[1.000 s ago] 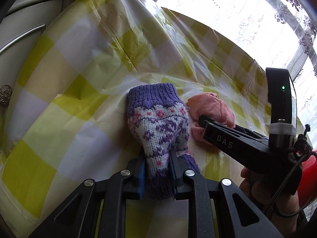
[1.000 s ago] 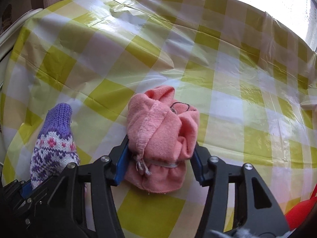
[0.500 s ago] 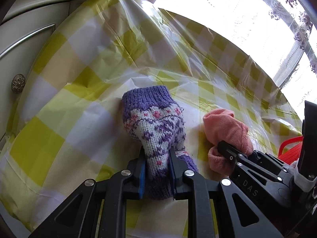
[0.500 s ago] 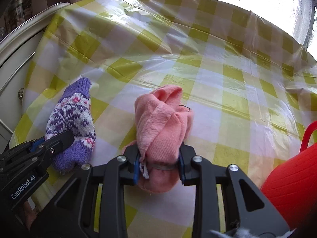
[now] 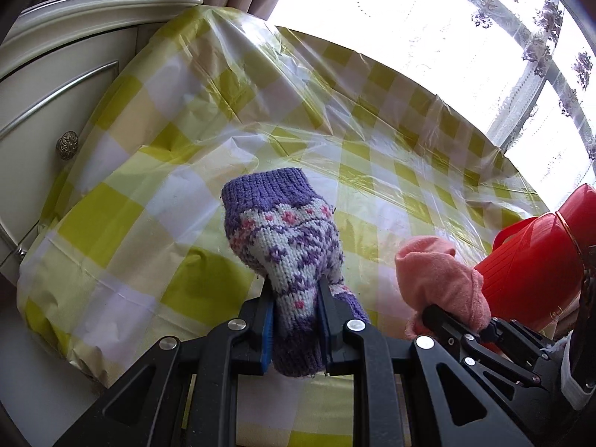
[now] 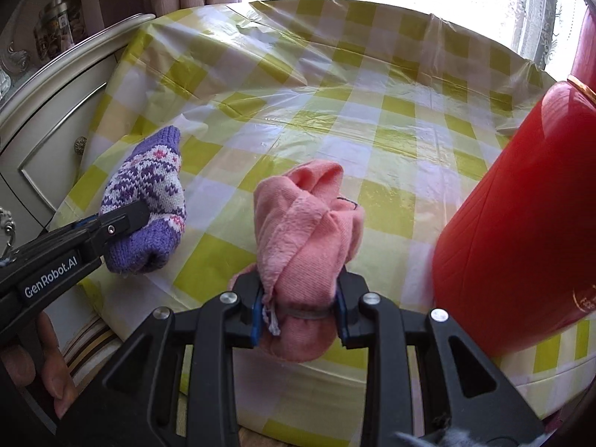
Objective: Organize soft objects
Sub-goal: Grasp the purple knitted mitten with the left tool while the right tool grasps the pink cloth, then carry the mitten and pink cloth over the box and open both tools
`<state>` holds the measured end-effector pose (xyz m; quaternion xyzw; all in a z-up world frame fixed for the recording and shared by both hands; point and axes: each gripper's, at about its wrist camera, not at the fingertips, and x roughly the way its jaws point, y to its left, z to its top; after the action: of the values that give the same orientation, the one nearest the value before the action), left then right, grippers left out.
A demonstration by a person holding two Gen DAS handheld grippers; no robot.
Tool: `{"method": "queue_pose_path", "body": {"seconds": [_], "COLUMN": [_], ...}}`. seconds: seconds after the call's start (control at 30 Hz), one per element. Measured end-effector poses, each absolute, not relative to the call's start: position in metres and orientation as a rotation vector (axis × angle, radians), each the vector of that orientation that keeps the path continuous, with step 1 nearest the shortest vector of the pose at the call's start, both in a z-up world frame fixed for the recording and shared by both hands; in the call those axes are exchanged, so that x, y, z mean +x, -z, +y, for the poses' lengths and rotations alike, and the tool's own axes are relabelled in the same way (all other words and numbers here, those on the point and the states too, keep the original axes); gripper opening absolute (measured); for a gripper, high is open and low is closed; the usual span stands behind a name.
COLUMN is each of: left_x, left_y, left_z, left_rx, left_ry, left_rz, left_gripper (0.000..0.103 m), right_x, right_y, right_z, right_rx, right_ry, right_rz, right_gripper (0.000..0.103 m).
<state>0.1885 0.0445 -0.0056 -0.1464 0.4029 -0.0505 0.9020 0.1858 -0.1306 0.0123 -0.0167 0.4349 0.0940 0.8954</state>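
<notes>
A purple and white knitted sock bundle (image 5: 287,249) is lifted off the yellow checked tablecloth (image 5: 156,171), with my left gripper (image 5: 296,316) shut on its lower end. In the right wrist view that purple bundle (image 6: 149,201) hangs at the left in the left gripper (image 6: 123,219). A pink rolled sock bundle (image 6: 305,238) is squeezed between the pads of my right gripper (image 6: 300,314), held above the table's near edge. From the left wrist view the pink bundle (image 5: 439,279) shows at the right, in the right gripper (image 5: 443,316).
A large red flask (image 6: 521,231) stands close on the right, also the red flask (image 5: 540,260) in the left view. A cream cabinet (image 5: 56,85) with a round knob (image 5: 67,144) borders the table on the left. A bright window lies behind. A hand (image 6: 44,368) shows at lower left.
The right gripper closed on the pink bundle and lifted it. Both bundles have been drawn back toward the table's near edge and raised; the red flask has come into view.
</notes>
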Motion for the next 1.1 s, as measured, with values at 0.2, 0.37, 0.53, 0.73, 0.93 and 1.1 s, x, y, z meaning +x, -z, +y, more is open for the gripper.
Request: {"method": "queue_pose_path", "body": {"seconds": [0.2, 0.37, 0.53, 0.73, 0.93, 1.1], "left_x": [0.161, 0.14, 0.121, 0.098, 0.077, 0.059], "left_y": [-0.008, -0.02, -0.032, -0.041, -0.048, -0.052], "left_z": [0.026, 0.007, -0.015, -0.052, -0.099, -0.143], "left_rx": [-0.282, -0.259, -0.231, -0.19, -0.153, -0.114], "left_ry": [0.154, 0.207, 0.269, 0.367, 0.482, 0.58], "left_rz": [0.823, 0.814, 0.806, 0.81, 0.823, 0.841], "left_gripper": [0.02, 0.02, 0.02, 0.02, 0.02, 0.02], "right_x": [0.151, 0.122, 0.098, 0.066, 0.032, -0.003], "right_y": [-0.023, -0.034, -0.043, -0.053, -0.06, -0.064], "right_z": [-0.152, -0.179, -0.203, -0.238, -0.286, -0.343], "right_rx": [-0.008, 0.013, 0.024, 0.044, 0.08, 0.116], "right_ry": [-0.18, -0.149, -0.113, -0.061, 0.021, 0.142], "right_rz": [0.906, 0.904, 0.901, 0.892, 0.888, 0.887], "right_gripper": [0.033, 0.033, 0.033, 0.033, 0.033, 0.033]}}
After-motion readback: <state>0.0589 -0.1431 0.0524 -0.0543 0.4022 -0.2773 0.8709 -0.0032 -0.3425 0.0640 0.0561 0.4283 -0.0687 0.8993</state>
